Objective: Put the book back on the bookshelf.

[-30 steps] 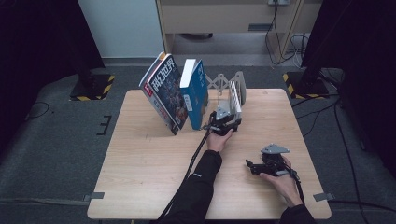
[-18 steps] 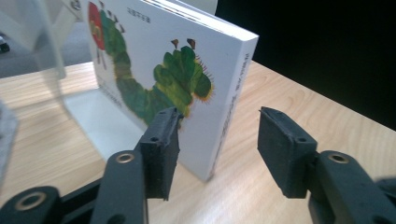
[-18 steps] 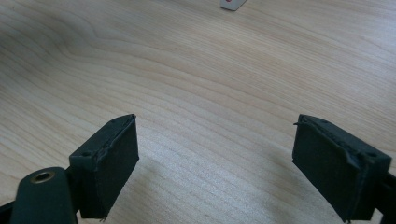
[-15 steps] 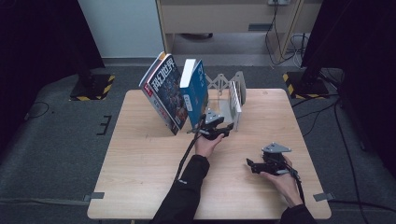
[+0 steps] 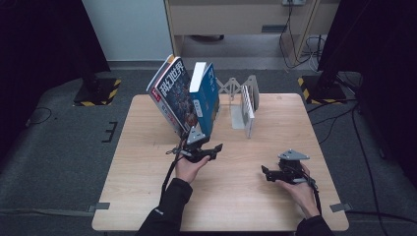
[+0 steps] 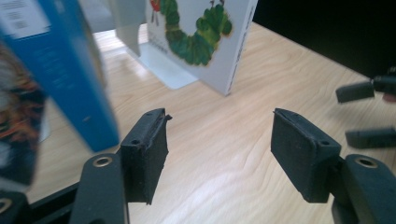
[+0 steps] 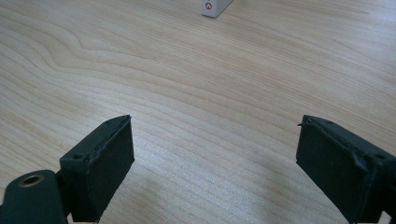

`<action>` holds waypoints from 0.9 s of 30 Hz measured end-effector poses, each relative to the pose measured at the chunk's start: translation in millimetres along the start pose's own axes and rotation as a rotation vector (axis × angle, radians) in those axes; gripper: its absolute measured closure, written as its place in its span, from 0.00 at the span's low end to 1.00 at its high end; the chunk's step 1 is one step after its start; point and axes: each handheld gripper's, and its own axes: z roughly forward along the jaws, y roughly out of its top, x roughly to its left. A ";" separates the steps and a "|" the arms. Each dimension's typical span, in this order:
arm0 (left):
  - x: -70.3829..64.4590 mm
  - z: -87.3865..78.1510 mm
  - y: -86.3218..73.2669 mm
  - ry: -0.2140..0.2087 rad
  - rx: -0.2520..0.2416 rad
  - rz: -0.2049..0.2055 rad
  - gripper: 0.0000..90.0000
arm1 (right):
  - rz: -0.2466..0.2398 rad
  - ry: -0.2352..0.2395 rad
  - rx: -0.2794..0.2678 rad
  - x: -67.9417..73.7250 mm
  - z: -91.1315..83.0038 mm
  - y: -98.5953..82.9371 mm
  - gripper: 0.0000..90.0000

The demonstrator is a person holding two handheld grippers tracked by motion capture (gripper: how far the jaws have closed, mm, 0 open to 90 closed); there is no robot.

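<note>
The jaws of the left gripper (image 5: 209,149) stood wide apart with nothing between them; in the left gripper view only bare wood lay in the gap (image 6: 219,154). The jaws of the right gripper (image 5: 268,173) were spread just as wide over bare table (image 7: 212,154), and they held nothing.

Just beyond the left gripper I counted two leaning books: a blue book (image 5: 207,101) and, against its left side, a magazine-like book with a dark cover (image 5: 172,93). Both tilted to the left (their lower edges were on the table, close to the gripper). A third book, white with a green caterpillar on the cover (image 6: 201,32), stood upright against a grey metal bookend (image 5: 239,105), a little apart from the blue one. So there were three books and one bookend.

The left hand (image 5: 189,169) reached forward from the bottom edge, the dark sleeve running straight to the middle of the table (image 5: 147,196). The right hand (image 5: 300,189) rested low near the right front part of the table, well apart from the books, its gripper pointing to the left.
</note>
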 end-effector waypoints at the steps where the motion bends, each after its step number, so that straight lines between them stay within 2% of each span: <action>1: 0.8 -5.3 -2.2 0.002 0.003 0.000 0.38 | 0.000 0.000 0.000 0.3 -0.2 -0.1 0.13; 4: 4.4 -20.9 -10.8 0.009 0.014 0.001 0.36 | -0.006 -0.001 0.000 0.0 -1.0 -0.1 0.13; 7: 9.5 -34.6 -22.6 0.027 0.035 -0.021 0.34 | -0.008 -0.004 -0.002 -0.2 -1.2 -0.2 0.13; 9: 12.0 -42.2 -31.0 0.041 0.052 -0.010 0.33 | -0.001 -0.007 0.005 -0.3 -1.3 -0.4 0.13; 12: 19.2 -57.2 -49.7 0.062 0.091 -0.039 0.31 | 0.002 -0.024 0.013 -1.1 -2.3 -1.2 0.13; 15: 25.8 -67.9 -61.1 0.083 0.103 -0.069 0.28 | 0.005 -0.035 0.023 -2.4 -3.3 -2.0 0.12; 17: 31.4 -73.6 -66.5 0.104 0.120 -0.092 0.26 | 0.000 -0.040 0.033 -3.2 -3.0 -2.9 0.12; 21: 43.2 -83.9 -76.0 0.155 0.137 -0.103 0.23 | -0.008 -0.043 0.046 -2.3 -2.6 -4.3 0.11; 25: 56.8 -93.0 -84.1 0.187 0.150 -0.146 0.20 | -0.010 -0.040 0.043 -0.8 -3.1 -4.4 0.11; 27: 63.0 -97.5 -86.9 0.193 0.158 -0.154 0.19 | -0.011 -0.040 0.045 0.2 -2.8 -4.9 0.11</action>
